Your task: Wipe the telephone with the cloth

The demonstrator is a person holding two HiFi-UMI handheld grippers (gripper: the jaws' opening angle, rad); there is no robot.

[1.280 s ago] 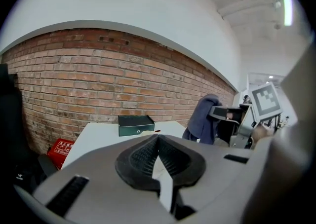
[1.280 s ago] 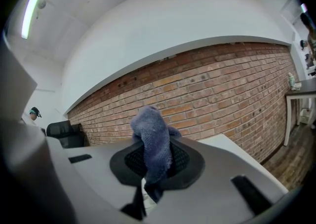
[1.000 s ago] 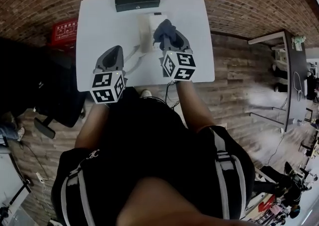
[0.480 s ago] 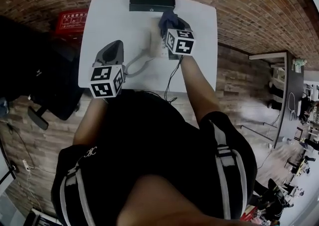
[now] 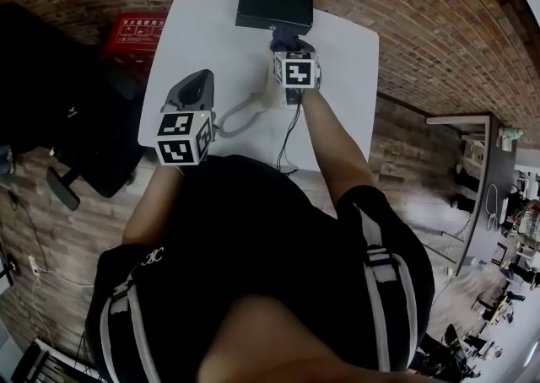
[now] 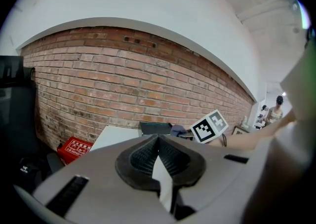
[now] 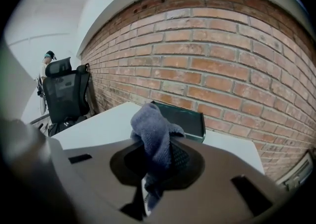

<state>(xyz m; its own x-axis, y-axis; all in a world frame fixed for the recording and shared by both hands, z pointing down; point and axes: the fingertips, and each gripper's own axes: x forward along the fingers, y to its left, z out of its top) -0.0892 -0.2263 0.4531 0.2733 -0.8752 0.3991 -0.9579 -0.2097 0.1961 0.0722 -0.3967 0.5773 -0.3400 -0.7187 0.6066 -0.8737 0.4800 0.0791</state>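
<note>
Fingers (image 7: 181,161) of the right gripper (image 7: 157,156) pinch the blue-grey cloth (image 7: 154,136), which bunches up above them. Those of the left gripper (image 6: 158,141) are pressed together on nothing. A white worktop (image 5: 211,44) stands against a brick wall (image 6: 123,80), with a red box (image 5: 135,33) on the floor beside it. A black case (image 5: 274,8) lies at the worktop's far edge. The pale telephone (image 5: 270,93) sits mostly beneath the right gripper, its coiled cord (image 5: 239,117) curling toward the left gripper.

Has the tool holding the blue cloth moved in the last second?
Yes. The right gripper with the cloth has moved forward across the table, closer to the black box at its far edge.
</note>
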